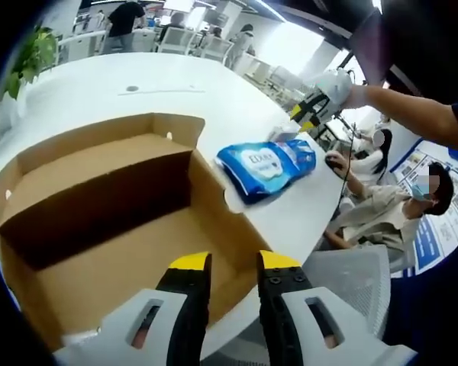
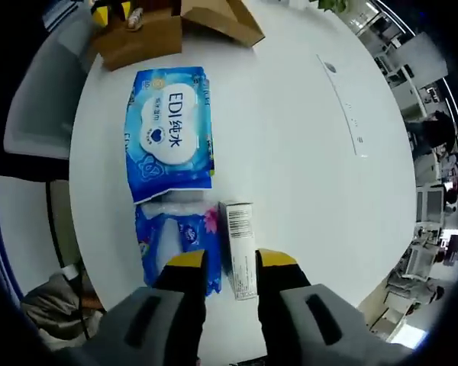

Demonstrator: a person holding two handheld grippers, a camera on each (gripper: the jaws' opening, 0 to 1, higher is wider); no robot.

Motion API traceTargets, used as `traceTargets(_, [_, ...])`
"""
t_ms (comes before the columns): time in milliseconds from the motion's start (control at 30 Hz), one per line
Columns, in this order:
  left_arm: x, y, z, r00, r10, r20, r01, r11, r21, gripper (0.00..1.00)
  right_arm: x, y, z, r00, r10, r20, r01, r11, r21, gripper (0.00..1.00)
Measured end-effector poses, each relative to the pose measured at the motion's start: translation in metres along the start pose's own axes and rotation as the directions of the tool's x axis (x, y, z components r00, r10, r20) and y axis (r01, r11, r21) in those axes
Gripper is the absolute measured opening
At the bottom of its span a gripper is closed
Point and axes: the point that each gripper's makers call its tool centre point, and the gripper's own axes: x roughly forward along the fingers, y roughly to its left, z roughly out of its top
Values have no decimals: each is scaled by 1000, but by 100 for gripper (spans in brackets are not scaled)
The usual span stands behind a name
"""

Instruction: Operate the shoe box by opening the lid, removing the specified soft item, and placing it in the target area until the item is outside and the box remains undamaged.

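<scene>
The shoe box (image 1: pixel 114 221) is seen open and emptied, the blue wipes pack (image 2: pixel 169 133) laid on the white table (image 2: pixel 290 152) just beside it; both the left gripper (image 1: pixel 234 263) and right gripper (image 2: pixel 233 261) are parted, nothing held; placement is judged done, only withdrawal being called for

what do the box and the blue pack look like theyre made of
Box: looks like brown corrugated cardboard, matte, with folded flaps and raw cut edges. Blue pack: seems to be soft plastic film, glossy and printed, with wrinkles and crimped ends catching light.
</scene>
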Motion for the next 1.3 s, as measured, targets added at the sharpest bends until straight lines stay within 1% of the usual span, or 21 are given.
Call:
traceTargets(200, [-11,2,0,1000,1,25,-1,1000,-6,22,-12,18,6,1000,-9,12,8,999,36,21])
traceTargets(333, [-22,4,-4,999,4,41,-3,1000,-8,22,-18,33,16,1000,-15,21,14,999,47,20])
traceTargets(567, [-39,9,-11,998,5,66,-4,1000,-13,22,-28,65,50,998,-23,59,19,998,56,19])
traceTargets(667, [-48,13,-13,997,6,79,-5,1000,-14,22,-29,74,62,997,-24,74,20,998,61,19])
traceTargets(867, [-63,22,-16,995,12,96,-10,1000,-16,22,-29,95,93,995,-20,103,13,998,69,19])
traceTargets(1100, [-81,35,-18,992,24,124,-21,999,-25,22,-29,105,122,992,-15,122,6,998,68,19])
traceTargets(1167, [-85,39,-21,992,27,126,-24,999,-31,22,-28,101,126,991,-17,130,8,997,72,19])
traceTargets(1300, [-94,47,-25,990,37,137,-31,999,-42,22,-26,104,142,988,-18,152,6,997,81,18])
